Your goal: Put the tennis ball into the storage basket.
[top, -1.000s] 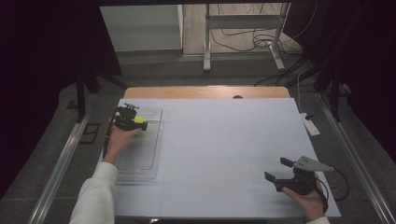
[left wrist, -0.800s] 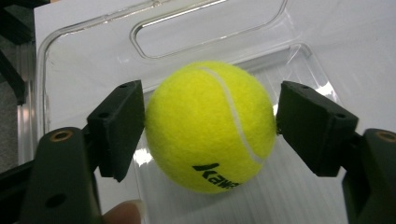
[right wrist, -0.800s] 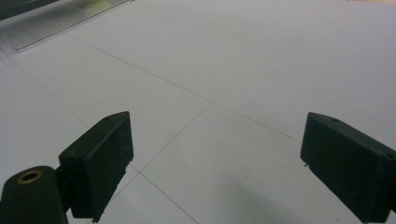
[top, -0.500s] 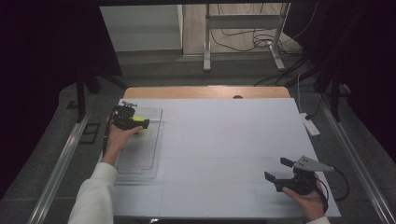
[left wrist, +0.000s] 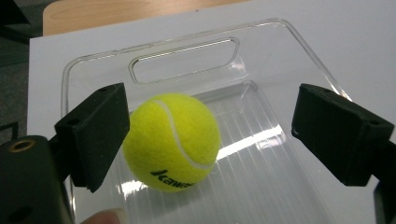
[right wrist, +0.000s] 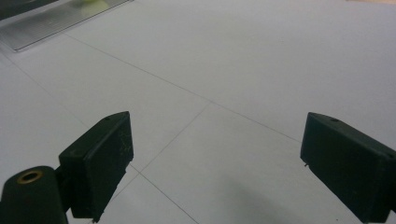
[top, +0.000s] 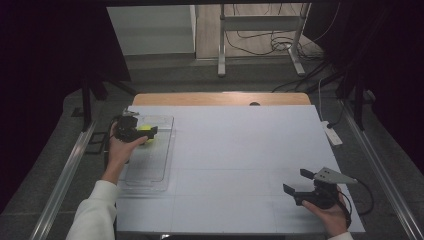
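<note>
The left tool (left wrist: 210, 135) hovers over the far end of a clear tray (left wrist: 289, 56) at the left side of the white counter (top: 240, 150), its jaws spread wide. A yellow ball (left wrist: 172, 141) sits in the tray between those jaws, close against the left pad (left wrist: 95, 128) in the left gripper view, though actual contact cannot be told, and well apart from the right pad (left wrist: 343, 133). The ball lies near the tray's handle cutout (left wrist: 184, 60), and black lettering shows low on its side. In the high view the left hand (top: 120, 150) reaches forward over the tray, with a white sleeve (top: 92, 215) behind it. The right tool (top: 299, 184) rests near the counter's near right corner, jaws wide apart with nothing between them; its own view looks across bare counter (right wrist: 261, 70) crossed by thin lines, the tray's edge (right wrist: 56, 21) far off.
</note>
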A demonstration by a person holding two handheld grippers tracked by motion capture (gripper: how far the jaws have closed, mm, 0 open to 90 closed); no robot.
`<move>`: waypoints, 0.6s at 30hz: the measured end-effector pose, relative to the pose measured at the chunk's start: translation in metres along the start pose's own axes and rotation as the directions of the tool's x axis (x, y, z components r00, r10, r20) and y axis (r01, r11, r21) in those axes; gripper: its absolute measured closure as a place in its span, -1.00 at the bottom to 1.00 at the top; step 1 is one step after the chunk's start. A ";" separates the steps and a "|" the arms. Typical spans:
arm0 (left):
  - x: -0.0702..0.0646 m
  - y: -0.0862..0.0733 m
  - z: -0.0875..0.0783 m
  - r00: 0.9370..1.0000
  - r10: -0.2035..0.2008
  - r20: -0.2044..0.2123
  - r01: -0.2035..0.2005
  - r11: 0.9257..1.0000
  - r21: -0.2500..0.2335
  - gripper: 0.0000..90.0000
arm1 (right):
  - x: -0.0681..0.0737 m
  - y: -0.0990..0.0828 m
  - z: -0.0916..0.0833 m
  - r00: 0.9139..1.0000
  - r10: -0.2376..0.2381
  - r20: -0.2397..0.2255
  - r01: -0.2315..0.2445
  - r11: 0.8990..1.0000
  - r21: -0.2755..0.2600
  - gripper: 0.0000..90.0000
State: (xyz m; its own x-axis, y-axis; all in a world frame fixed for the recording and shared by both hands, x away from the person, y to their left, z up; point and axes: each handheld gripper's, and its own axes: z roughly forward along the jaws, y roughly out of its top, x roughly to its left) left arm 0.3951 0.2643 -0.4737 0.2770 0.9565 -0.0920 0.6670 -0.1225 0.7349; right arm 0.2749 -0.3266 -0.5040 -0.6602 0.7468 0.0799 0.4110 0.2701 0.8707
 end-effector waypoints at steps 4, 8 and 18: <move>0.001 -0.004 -0.009 1.000 0.004 0.023 -0.004 0.999 -0.031 -0.72 | 0.000 0.000 0.000 1.000 -0.001 0.002 0.001 1.000 0.002 -0.79; 0.002 -0.009 -0.016 0.998 0.004 0.055 -0.002 0.999 -0.054 -0.72 | 0.000 0.000 0.000 1.000 0.000 0.002 0.000 1.000 0.000 -0.79; -0.006 -0.018 -0.030 0.994 0.043 0.104 -0.033 0.995 -0.093 -0.71 | 0.001 0.000 0.000 1.000 0.000 0.005 0.000 1.000 0.000 -0.79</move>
State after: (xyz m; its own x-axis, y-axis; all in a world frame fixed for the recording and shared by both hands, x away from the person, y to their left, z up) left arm 0.3610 0.2686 -0.4661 0.3755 0.9176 -0.1300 0.5905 -0.1288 0.7967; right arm 0.2743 -0.3259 -0.5039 -0.6569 0.7499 0.0777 0.4114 0.2702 0.8705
